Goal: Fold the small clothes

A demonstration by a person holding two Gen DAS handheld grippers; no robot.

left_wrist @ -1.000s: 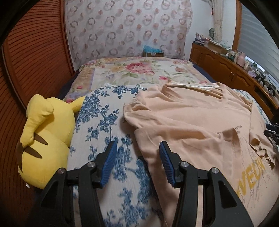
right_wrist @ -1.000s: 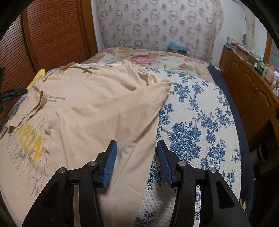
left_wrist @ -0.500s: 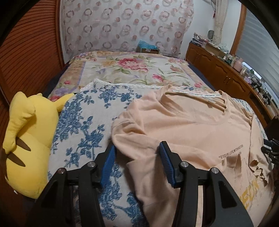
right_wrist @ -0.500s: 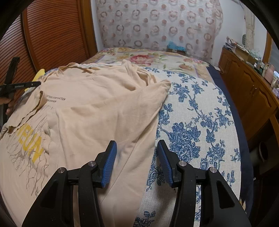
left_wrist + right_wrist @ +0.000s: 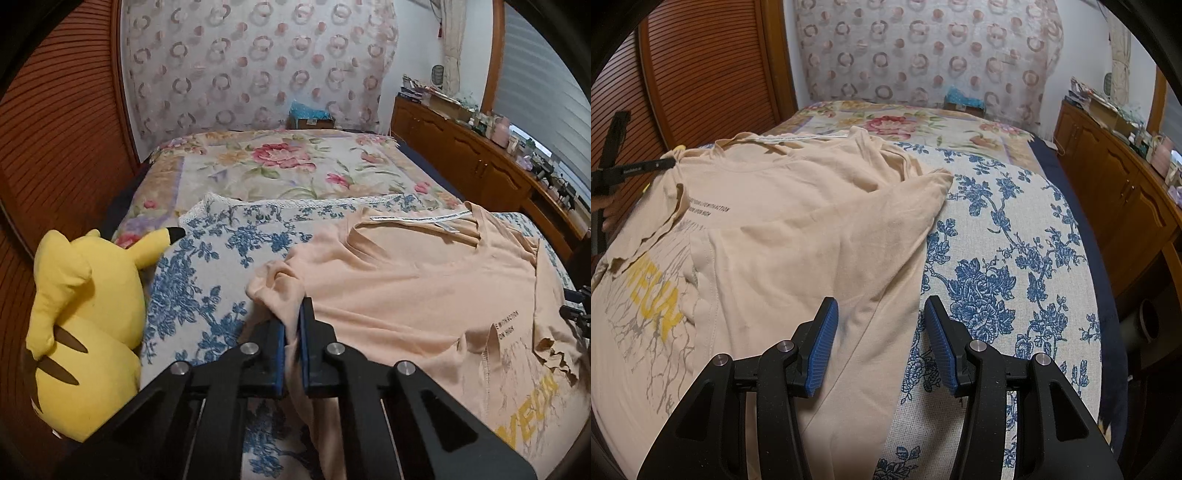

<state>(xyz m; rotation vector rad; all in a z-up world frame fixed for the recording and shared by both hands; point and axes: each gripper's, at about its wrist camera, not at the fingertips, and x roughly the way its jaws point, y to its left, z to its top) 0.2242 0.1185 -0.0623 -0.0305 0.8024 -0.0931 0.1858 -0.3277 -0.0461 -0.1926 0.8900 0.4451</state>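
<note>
Left gripper (image 5: 291, 332): its two blue pads are pressed together on a bunch of the T-shirt's fabric, at the sleeve end on the shirt's left edge. The cloth is pinched between the pads and hangs down under them.
Right gripper (image 5: 879, 332): the fingers stand apart, with nothing between them. It hovers above the shirt's right edge, where the fabric meets the blue floral cover.
T-shirt (image 5: 406, 295): peach colour, lying spread on the bed with the collar toward the far side. In the right wrist view (image 5: 775, 240) one sleeve lies out toward the right, and part of the fabric near the print is folded over.
Print (image 5: 653, 295): yellow letters and grey branching lines on the shirt's front, with small dark text above them; I cannot read the full word.
Blue floral cover (image 5: 997, 258): it lies under the shirt, touching it.
Flower bedspread (image 5: 288, 166): pink roses, on the far part of the bed behind the shirt.
Yellow plush toy (image 5: 85, 314): on the left side of the bed, near the left gripper, apart from the shirt.
Wooden cabinet (image 5: 480, 158): along the right wall, with small items on top.
</note>
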